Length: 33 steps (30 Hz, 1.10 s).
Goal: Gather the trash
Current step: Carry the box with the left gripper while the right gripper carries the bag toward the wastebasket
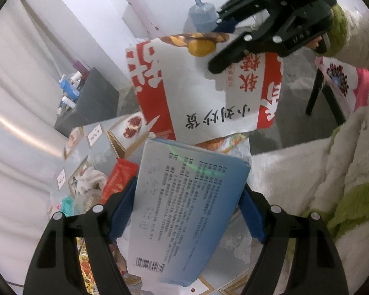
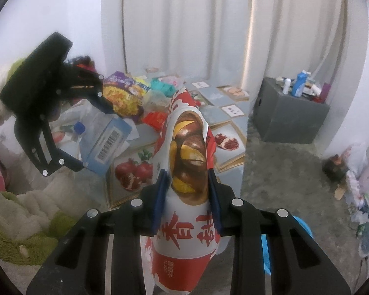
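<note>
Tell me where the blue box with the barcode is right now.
The blue box is clamped in the left gripper, lifted above the littered table, just below the red-and-white snack bag held by the right gripper.

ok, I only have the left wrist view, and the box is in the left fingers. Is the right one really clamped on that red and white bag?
Observer: Yes. In the right wrist view the right gripper has a blue pad pressed on each side of the bag.
Operator: Anything else to collect that I can't see?
Observer: A bottle with a blue cap lies on the table just behind the box.
Operator: See a bin anywhere?
Observer: Something blue and rounded shows below the right gripper. It is mostly hidden, so I cannot tell if it is a bin.
</note>
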Each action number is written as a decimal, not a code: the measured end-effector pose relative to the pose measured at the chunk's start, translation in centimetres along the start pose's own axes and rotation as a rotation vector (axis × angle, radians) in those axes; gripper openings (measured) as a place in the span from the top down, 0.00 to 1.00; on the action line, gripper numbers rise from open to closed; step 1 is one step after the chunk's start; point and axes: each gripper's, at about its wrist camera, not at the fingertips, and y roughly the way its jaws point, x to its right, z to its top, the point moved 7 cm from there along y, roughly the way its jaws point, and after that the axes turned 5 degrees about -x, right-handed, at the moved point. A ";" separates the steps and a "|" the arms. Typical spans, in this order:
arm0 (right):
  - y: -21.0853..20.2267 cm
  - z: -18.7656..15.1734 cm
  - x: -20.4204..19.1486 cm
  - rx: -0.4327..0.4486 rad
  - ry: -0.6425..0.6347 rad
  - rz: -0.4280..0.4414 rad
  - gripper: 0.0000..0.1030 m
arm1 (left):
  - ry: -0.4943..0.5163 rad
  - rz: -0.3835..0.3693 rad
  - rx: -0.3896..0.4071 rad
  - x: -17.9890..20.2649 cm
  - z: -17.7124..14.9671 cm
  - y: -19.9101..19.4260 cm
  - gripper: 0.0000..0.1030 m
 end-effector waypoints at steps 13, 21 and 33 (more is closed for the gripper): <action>-4.7 -1.4 5.4 0.077 0.107 -0.142 0.72 | -0.020 -0.007 0.157 -0.4 8.2 -1.2 0.27; -5.9 -3.4 13.6 0.087 0.293 -0.271 0.72 | -0.018 -0.066 0.215 -1.5 16.8 2.5 0.27; 1.8 -12.0 28.6 0.005 0.846 -0.329 0.71 | -0.168 -0.175 0.033 -5.0 29.9 17.5 0.26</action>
